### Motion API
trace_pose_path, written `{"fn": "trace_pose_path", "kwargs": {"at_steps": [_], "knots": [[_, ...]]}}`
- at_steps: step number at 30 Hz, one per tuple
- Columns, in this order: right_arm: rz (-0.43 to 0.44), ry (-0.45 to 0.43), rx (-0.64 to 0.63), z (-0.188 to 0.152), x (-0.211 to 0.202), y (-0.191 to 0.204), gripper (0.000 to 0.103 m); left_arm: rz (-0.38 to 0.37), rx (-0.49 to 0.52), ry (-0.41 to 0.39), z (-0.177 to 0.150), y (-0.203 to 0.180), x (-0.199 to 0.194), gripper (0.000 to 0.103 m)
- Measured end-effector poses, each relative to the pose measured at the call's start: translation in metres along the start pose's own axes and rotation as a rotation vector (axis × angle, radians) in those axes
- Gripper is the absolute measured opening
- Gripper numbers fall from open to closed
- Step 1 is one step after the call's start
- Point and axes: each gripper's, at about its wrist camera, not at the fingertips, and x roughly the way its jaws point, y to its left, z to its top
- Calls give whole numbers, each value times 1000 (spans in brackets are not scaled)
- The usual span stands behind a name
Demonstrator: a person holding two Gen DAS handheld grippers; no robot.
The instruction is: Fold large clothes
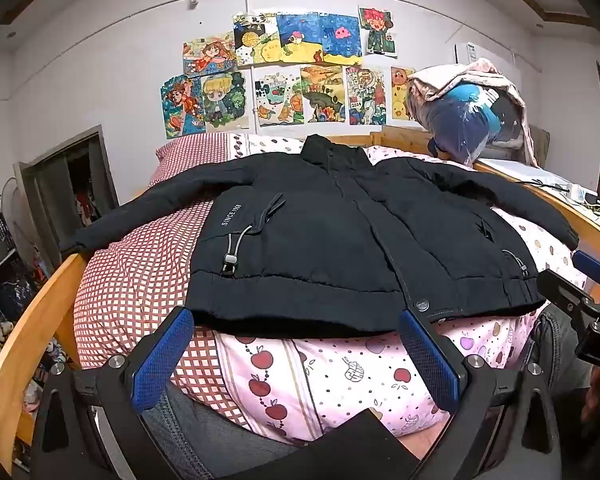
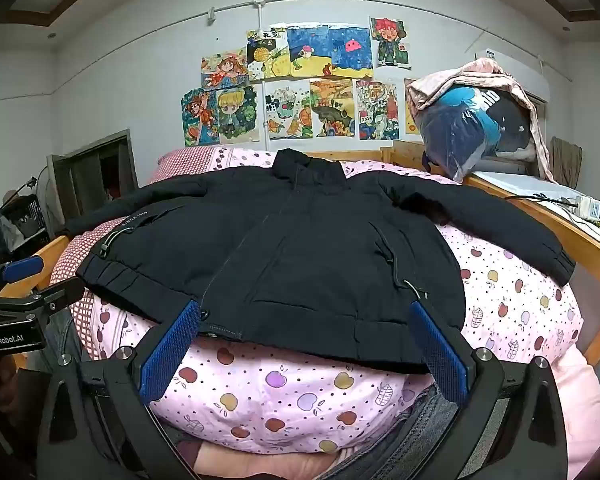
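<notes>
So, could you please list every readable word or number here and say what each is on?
"SINCE 1988", last digits unsure: jacket.
"GenRobot.AI": left claw body.
"2014": drawing on the wall.
Partial white letters on the bagged bundle: unreadable.

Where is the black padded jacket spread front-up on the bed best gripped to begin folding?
Probably at the cuffs. The black padded jacket lies flat with both sleeves spread outward, so each open gripper could take its own side: left gripper the left sleeve cuff, right gripper the right sleeve cuff, each approached from the bed's outer edge and carried inward.
</notes>
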Motion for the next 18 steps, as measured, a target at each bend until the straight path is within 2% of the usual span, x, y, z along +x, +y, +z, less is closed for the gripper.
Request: {"fn": "trace_pose_path", "kwargs": {"at_steps": [18], "knots": [[1, 3, 1, -2, 1, 2, 102, 1, 0, -4, 0, 0, 0, 103]]}}
